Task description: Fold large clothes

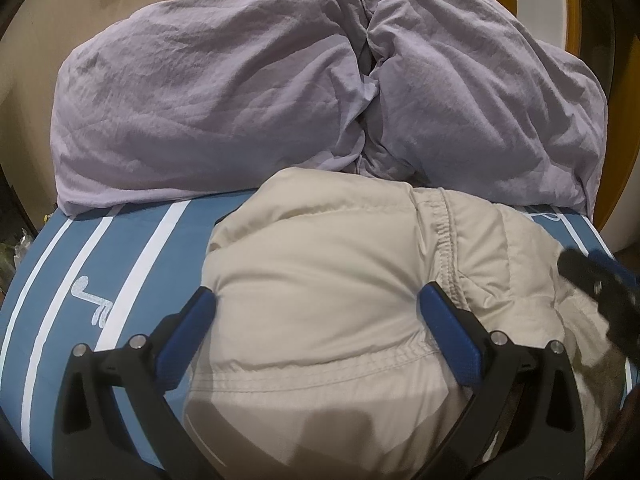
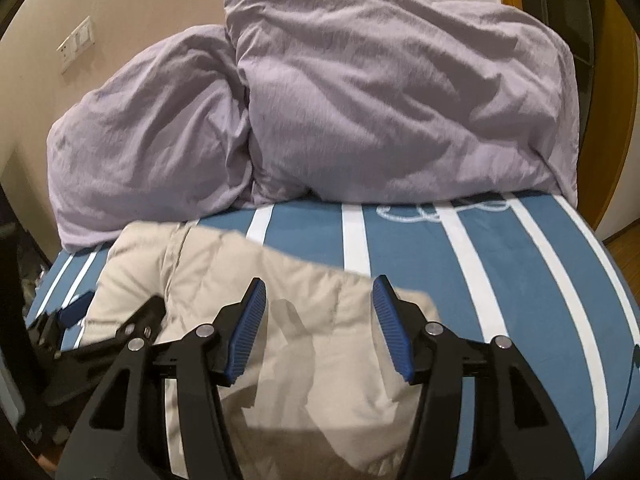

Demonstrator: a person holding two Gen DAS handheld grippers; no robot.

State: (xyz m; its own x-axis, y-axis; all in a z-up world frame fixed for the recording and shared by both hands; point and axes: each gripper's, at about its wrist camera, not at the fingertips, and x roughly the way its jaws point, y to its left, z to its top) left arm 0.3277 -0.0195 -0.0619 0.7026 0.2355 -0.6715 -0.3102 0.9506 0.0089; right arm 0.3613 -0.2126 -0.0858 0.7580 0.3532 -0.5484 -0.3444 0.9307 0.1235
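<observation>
Now we hold both tongs apart and empty over the beige jacket (image 1: 320, 300) on the striped bed (image 2: 520, 280), the left tongs (image 1: 316, 316) straddling its bulk, the right tongs (image 2: 318, 320) nearer its loose right-hand edge.

A crumpled lilac duvet (image 1: 224, 104) is lying heaped at the far end of a blue bedsheet (image 2: 420, 248) with white stripes. A white wall socket panel (image 2: 76, 44) is sitting on the beige wall (image 2: 132, 4) behind.
</observation>
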